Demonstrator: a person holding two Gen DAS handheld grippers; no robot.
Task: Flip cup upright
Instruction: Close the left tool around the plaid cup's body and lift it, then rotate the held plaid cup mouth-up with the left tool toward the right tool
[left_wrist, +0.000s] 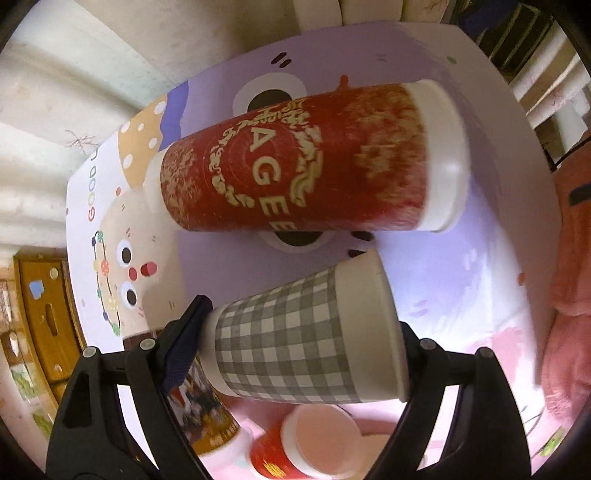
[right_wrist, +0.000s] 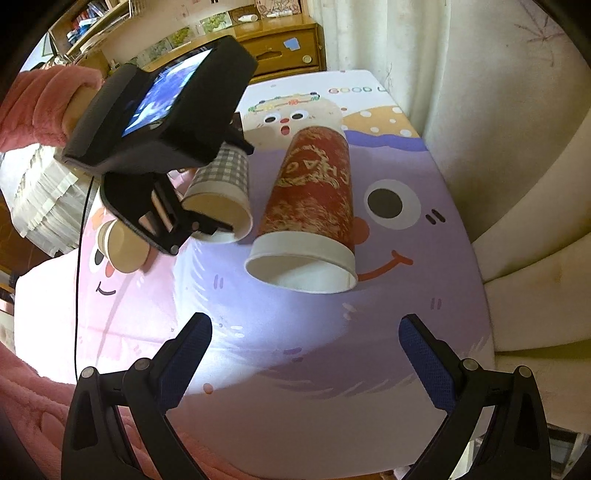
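My left gripper (left_wrist: 299, 332) is shut on a grey checked paper cup (left_wrist: 295, 332), gripping it end to end, base against the left finger and rim against the right. It holds the cup tilted on its side above the table; the cup also shows in the right wrist view (right_wrist: 221, 184). A tall red paper cup (left_wrist: 303, 158) lies on its side on the cartoon-print table (left_wrist: 461, 266), also in the right wrist view (right_wrist: 310, 206), mouth toward me. My right gripper (right_wrist: 304, 343) is open and empty, low over the table in front of the red cup.
A small red cup (left_wrist: 314, 439) and a printed cup (left_wrist: 207, 413) lie below the left gripper. A brown cup (right_wrist: 122, 243) lies at the table's left. Curtains (right_wrist: 480, 110) and a cream seat (right_wrist: 535, 240) border the right edge. A wooden cabinet (right_wrist: 280, 48) stands behind.
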